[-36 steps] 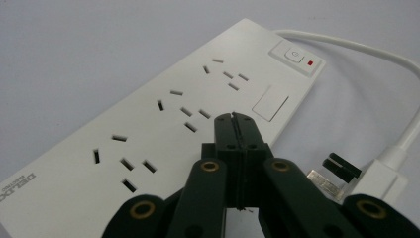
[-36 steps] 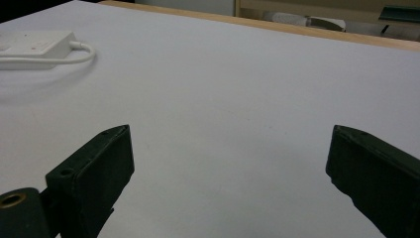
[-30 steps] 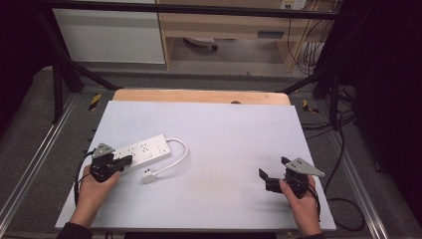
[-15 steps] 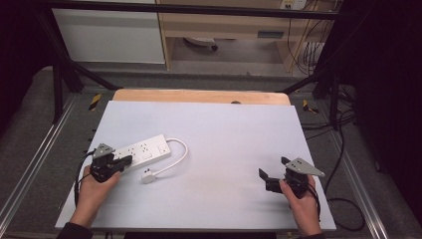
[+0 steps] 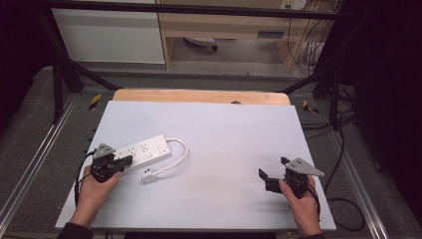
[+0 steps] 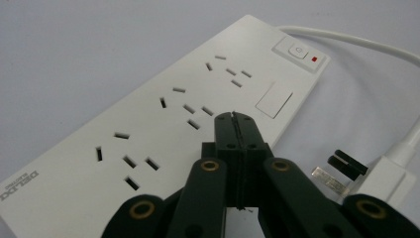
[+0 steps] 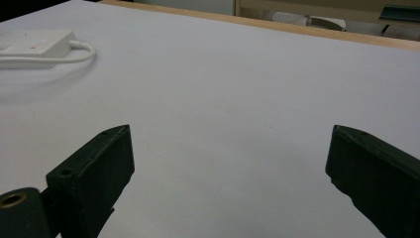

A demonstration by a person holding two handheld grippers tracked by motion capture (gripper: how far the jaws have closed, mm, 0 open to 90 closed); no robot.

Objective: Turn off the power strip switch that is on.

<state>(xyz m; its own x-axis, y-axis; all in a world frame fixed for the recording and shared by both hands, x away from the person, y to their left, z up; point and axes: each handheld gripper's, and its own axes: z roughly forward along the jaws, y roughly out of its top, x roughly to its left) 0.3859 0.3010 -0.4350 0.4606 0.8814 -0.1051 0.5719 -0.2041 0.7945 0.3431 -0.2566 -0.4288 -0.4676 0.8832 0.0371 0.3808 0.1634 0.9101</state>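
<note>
A white power strip [image 5: 142, 151] [image 6: 163, 124] lies on the left part of the white table [image 5: 224, 129], its cord [image 5: 179, 152] looping round to a white plug [image 5: 148, 175] [image 6: 381, 173] beside it. My left gripper [image 5: 127, 160] [image 6: 235, 119] is shut with nothing between its jaws, its tips over the strip's near edge. At the table's right front my right gripper [image 5: 272, 169] [image 7: 230, 144] stands open over bare table, nothing between its jaws. The strip's switch end [image 7: 37, 44] shows far left in the right gripper view.
A wooden board edge [image 5: 199, 95] runs along the table's far side. Metal frame rails [image 5: 30, 164] flank the table, and cables [image 5: 343, 149] lie on the floor at right. Shelving stands beyond the table.
</note>
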